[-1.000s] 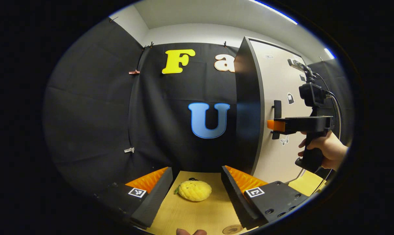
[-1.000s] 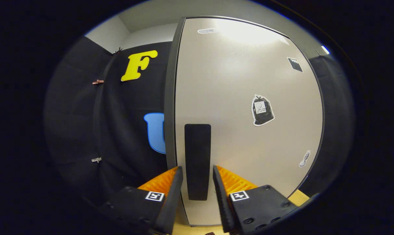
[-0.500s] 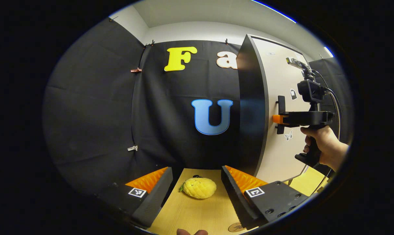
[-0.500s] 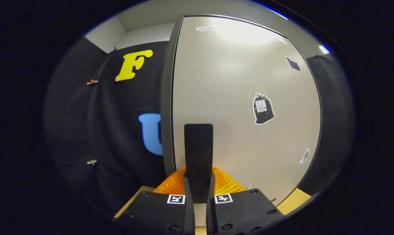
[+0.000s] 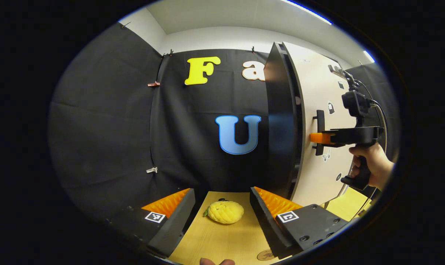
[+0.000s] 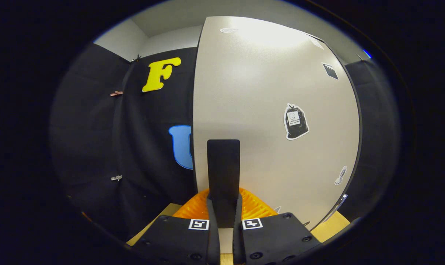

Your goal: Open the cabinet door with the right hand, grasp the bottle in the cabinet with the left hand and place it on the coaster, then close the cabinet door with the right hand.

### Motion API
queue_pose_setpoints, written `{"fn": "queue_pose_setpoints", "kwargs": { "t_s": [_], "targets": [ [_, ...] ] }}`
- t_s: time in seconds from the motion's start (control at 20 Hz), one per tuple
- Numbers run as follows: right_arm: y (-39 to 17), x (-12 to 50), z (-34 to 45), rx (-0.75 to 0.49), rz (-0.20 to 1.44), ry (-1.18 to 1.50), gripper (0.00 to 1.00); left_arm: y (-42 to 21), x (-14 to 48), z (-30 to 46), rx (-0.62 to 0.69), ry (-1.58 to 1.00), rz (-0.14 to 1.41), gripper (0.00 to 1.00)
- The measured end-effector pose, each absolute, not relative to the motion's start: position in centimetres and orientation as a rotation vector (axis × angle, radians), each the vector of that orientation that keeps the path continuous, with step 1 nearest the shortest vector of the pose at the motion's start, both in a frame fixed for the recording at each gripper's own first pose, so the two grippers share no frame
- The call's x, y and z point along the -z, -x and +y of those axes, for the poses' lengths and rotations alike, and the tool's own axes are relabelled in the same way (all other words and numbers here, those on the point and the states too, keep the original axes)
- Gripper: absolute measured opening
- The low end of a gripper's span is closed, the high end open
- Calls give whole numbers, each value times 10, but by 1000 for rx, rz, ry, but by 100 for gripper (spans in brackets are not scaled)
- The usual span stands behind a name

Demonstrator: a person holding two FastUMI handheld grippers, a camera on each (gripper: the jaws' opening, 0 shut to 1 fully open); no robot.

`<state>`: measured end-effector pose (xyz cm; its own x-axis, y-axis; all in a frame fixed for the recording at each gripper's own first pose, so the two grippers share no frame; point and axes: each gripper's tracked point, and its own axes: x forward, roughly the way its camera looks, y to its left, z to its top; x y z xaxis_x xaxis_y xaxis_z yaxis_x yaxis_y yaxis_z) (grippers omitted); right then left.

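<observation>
In the right gripper view, the right gripper (image 6: 223,217) has both fingers pressed on the upright black bar handle (image 6: 223,173) of the pale grey cabinet door (image 6: 266,110), whose front carries a black bag-shaped sticker (image 6: 295,122). The left gripper view shows the same gripper (image 5: 320,138) from the side, a hand (image 5: 373,165) on its grip, and a narrow gap between the door (image 5: 311,84) and the black cabinet body (image 5: 279,125); what is inside the cabinet cannot be seen. The left gripper (image 5: 222,209) hovers with jaws wide apart over the light wooden table (image 5: 222,243), a knobbly yellow fruit-shaped toy (image 5: 225,212) lying between its fingers and a round wooden coaster (image 5: 265,254) at the near edge.
</observation>
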<state>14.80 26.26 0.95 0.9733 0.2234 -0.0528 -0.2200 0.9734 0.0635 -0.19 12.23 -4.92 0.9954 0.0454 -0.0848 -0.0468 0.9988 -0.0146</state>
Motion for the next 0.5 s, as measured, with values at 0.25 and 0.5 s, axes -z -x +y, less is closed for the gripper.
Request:
{"fn": "queue_pose_setpoints", "kwargs": {
  "t_s": [0.25,0.5],
  "targets": [
    [-120,-14,254,-269,68,-65,18,11,42,114,-49,37,80,94],
    [-85,-17,233,-288,60,-66,17,25,31,101,-41,24,61,95]
  ]
}}
